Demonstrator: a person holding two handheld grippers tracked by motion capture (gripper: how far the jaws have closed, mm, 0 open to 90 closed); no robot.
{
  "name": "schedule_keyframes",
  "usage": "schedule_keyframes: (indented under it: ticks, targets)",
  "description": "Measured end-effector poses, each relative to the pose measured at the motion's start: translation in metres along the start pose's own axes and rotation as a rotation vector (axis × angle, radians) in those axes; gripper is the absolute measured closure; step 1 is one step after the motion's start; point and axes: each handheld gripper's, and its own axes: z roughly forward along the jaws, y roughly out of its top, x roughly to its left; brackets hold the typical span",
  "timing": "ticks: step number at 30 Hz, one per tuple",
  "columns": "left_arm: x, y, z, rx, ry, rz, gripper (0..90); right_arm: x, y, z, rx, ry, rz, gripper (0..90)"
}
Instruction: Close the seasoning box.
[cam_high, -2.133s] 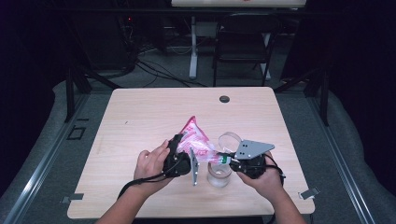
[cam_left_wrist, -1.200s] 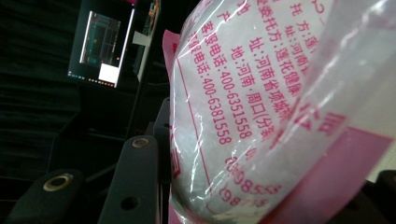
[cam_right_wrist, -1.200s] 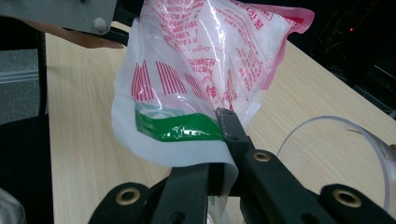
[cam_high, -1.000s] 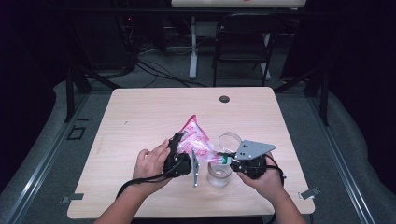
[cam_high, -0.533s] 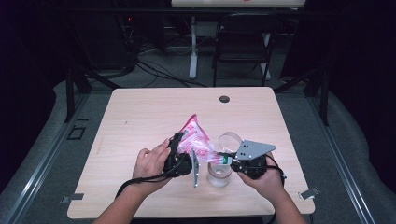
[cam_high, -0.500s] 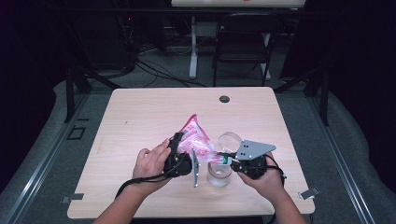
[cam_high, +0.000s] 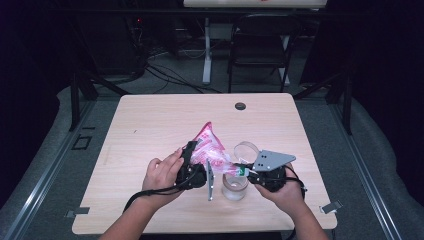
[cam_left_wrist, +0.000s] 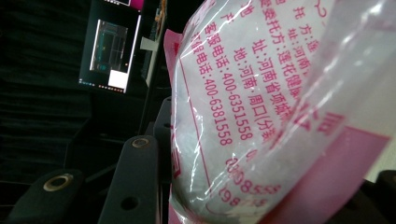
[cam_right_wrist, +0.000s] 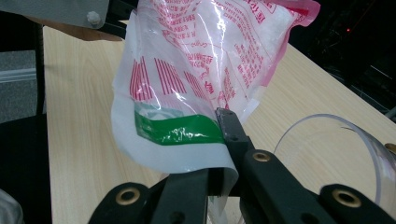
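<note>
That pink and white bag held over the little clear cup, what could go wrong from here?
The bag is held only at its edges, between the left gripper and the right gripper, which pinches one thin corner; that corner might slip out. The clear cup beneath looks light and stands close to both grippers, so a nudge could tip it. Whatever pours may miss its narrow mouth.

High view above the table (cam_high: 150, 125); 2 close tool views, shared pink-printed bag (cam_high: 210, 150)

The clear bag (cam_right_wrist: 187, 84) has pink print and a green band; the table (cam_high: 150, 125) is pale wood.
</note>
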Motion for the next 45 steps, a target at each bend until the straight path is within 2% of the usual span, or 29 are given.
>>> schedule_keyframes:
  ticks: [45]
  targets:
    - [0.0029,0.0037,-0.0004,-0.005,0.015,0.029,61.9,-0.0017,-0.0026,0.0003,-0.001,-0.001,0.008,90.0]
